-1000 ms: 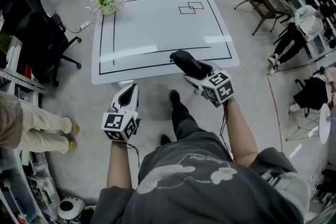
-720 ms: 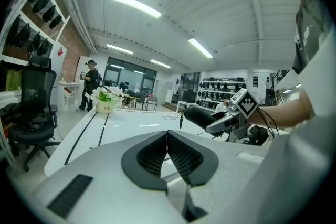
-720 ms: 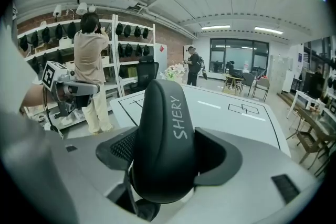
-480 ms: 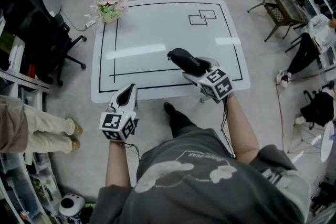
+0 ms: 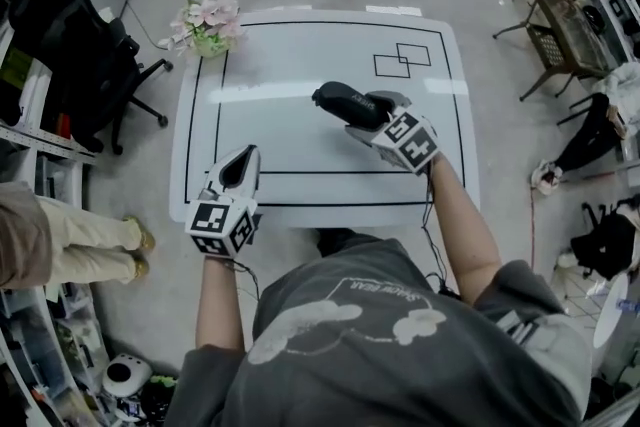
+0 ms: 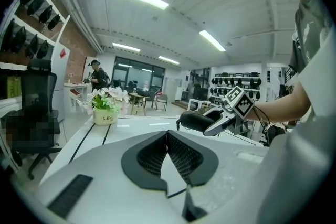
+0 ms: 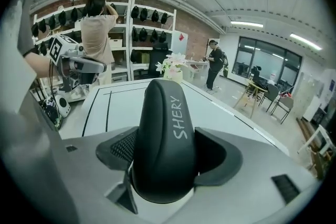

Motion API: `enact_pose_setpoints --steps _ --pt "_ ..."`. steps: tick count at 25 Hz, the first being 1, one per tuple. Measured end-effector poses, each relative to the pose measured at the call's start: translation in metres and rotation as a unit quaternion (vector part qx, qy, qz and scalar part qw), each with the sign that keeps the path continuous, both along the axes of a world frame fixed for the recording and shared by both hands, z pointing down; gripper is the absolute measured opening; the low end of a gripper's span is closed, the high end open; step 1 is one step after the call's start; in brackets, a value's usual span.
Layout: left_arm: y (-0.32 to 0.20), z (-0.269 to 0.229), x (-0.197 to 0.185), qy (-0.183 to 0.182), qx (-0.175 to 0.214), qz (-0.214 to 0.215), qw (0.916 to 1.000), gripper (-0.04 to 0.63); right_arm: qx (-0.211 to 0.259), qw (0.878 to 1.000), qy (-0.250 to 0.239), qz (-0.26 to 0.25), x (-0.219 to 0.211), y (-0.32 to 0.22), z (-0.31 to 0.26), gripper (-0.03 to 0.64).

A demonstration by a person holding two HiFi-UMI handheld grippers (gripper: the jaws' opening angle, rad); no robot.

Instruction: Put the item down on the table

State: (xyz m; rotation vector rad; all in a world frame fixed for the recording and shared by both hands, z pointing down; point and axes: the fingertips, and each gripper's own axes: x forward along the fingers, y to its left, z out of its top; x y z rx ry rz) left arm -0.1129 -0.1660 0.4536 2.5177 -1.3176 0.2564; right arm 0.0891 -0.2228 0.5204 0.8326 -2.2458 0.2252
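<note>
Right gripper (image 5: 372,115): jaws clamped on the black case (image 5: 338,101), held above the table (image 5: 300,55) centre. Left gripper (image 5: 238,169): jaws together, empty, over the table's near left edge.

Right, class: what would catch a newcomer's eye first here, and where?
A black rounded case lettered SHERY, clamped in the right gripper over the white table. Then the pot of pink flowers at the table's far left corner, and the shut, empty left gripper at its near edge.
</note>
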Motion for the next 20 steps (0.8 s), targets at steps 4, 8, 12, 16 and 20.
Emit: enact_pose_setpoints --steps 4,8,12,16,20 --pt "-0.029 -0.006 0.004 -0.008 -0.002 -0.015 0.9998 0.005 -0.003 0.999 0.021 -0.037 0.002 -0.040 0.002 0.322" --pt "-0.054 -0.003 0.000 -0.013 -0.008 -0.030 0.9994 0.005 -0.008 0.995 0.051 -0.088 -0.003 -0.073 0.013 0.322" --pt "-0.073 0.004 0.001 -0.015 -0.016 -0.044 0.9988 0.005 -0.017 0.991 0.051 -0.119 -0.009 -0.101 0.026 0.322" --pt "-0.086 0.010 0.004 -0.013 -0.024 -0.052 0.9983 0.005 -0.024 0.988 0.045 -0.147 -0.018 -0.119 0.038 0.322" --pt "-0.096 0.011 0.007 -0.012 -0.025 -0.054 0.9982 0.003 -0.029 0.984 0.046 -0.170 -0.028 -0.132 0.046 0.322"
